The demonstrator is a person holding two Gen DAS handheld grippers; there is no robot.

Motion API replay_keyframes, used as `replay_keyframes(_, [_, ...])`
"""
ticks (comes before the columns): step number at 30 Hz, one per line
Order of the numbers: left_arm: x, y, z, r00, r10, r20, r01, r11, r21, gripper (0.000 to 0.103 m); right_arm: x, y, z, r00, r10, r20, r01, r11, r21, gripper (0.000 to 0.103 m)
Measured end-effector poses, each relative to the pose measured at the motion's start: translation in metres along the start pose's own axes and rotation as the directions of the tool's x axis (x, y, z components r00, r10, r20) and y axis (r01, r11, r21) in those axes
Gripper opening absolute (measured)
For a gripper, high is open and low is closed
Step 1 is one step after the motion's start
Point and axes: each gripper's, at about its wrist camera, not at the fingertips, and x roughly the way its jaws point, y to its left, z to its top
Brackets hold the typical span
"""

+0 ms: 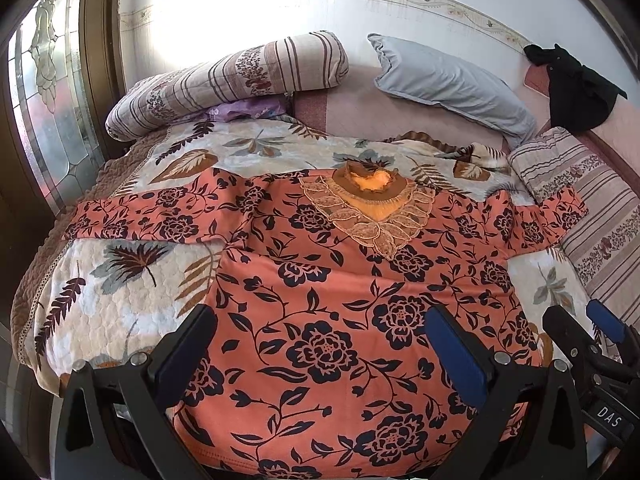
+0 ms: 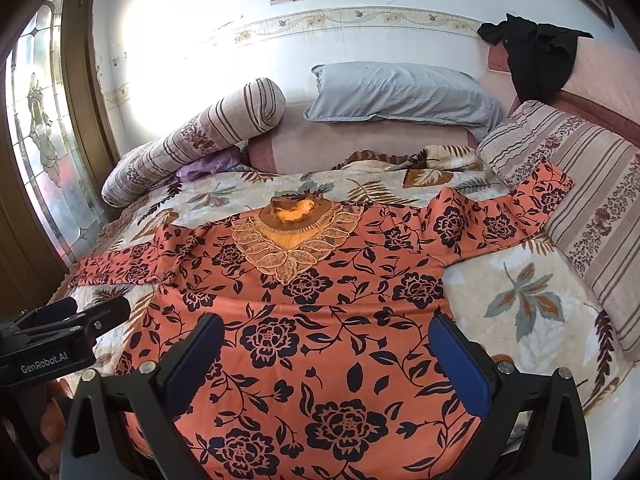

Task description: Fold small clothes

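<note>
**Orange top spread flat, both tongs waiting wide open**

The bed [image 1: 120,292] is filling both views, its leaf-print quilt serving as the folding surface. The orange flowered top [image 1: 328,320] is lying face up across the middle of each frame, collar toward the top, sleeves stretching to the left and right edges; I judge it is laid out this way so the sleeves can be folded in first.

The left tongs [image 1: 320,356] are hovering low in the frame over the hem, jaws spread wide and gripping nothing. The right tongs [image 2: 326,360] are doing the same in their own view, likewise empty.

The hem is running out of sight under the bottom edge. The right sleeve [image 2: 532,200] is climbing onto a striped cushion [image 2: 592,216] at right, so its cuff is hard to make out.
</note>
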Motion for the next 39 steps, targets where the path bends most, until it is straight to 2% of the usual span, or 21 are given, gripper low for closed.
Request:
replay_keyframes(7, [0.002, 0.000, 0.000, 1.000, 0.001, 0.000, -0.001, 1.000, 0.001, 0.103, 0.000, -0.001, -0.001, 1.000, 0.002, -0.001, -0.002, 1.000, 0.004, 0.103])
replay_keyframes(12, [0.004, 0.000, 0.000, 1.000, -0.001, -0.005, 0.001, 1.000, 0.003, 0.103, 0.004, -0.001, 0.000, 0.999, -0.032, -0.040, 0.031, 0.999, -0.031, 0.103])
replay_keyframes(15, [0.005, 0.000, 0.000, 1.000, 0.004, -0.002, -0.004, 1.000, 0.003, 0.103, 0.003, -0.001, -0.001, 1.000, -0.022, -0.021, 0.022, 1.000, -0.020, 0.103])
replay_keyframes(23, [0.007, 0.002, 0.002, 1.000, 0.003, -0.005, -0.003, 1.000, -0.001, 0.103, 0.004, 0.001, -0.001, 0.999, -0.037, -0.038, 0.036, 0.999, -0.041, 0.103])
replay_keyframes(27, [0.010, 0.005, 0.002, 1.000, 0.000, -0.009, 0.000, 1.000, 0.000, 0.103, 0.007, 0.000, -0.001, 0.999, -0.021, -0.043, 0.020, 1.000, -0.022, 0.103])
replay_keyframes(29, [0.015, 0.009, 0.002, 1.000, 0.001, -0.015, -0.001, 1.000, -0.010, 0.103, 0.013, -0.004, -0.002, 0.997, 0.003, -0.071, -0.003, 1.000, 0.000, 0.103])
replay_keyframes(34, [0.043, 0.031, 0.000, 0.998, 0.000, -0.063, -0.003, 0.999, -0.044, 0.103, 0.031, -0.048, -0.002, 0.993, 0.057, -0.101, -0.045, 0.992, 0.116, 0.103])
replay_keyframes(36, [0.058, 0.044, 0.000, 0.997, 0.003, -0.080, -0.008, 0.998, -0.066, 0.103, 0.042, -0.084, 0.005, 0.986, 0.071, -0.150, -0.039, 0.978, 0.206, 0.103])
replay_keyframes(37, [0.068, 0.053, -0.001, 0.996, 0.013, -0.090, -0.020, 0.997, -0.080, 0.103, 0.050, -0.111, 0.011, 0.987, 0.060, -0.149, -0.021, 0.968, 0.249, 0.103])
replay_keyframes(39, [0.086, 0.071, -0.002, 0.993, 0.035, -0.112, -0.047, 0.994, -0.102, 0.103, 0.066, -0.163, 0.021, 0.985, 0.042, -0.170, 0.022, 0.933, 0.358, 0.103])
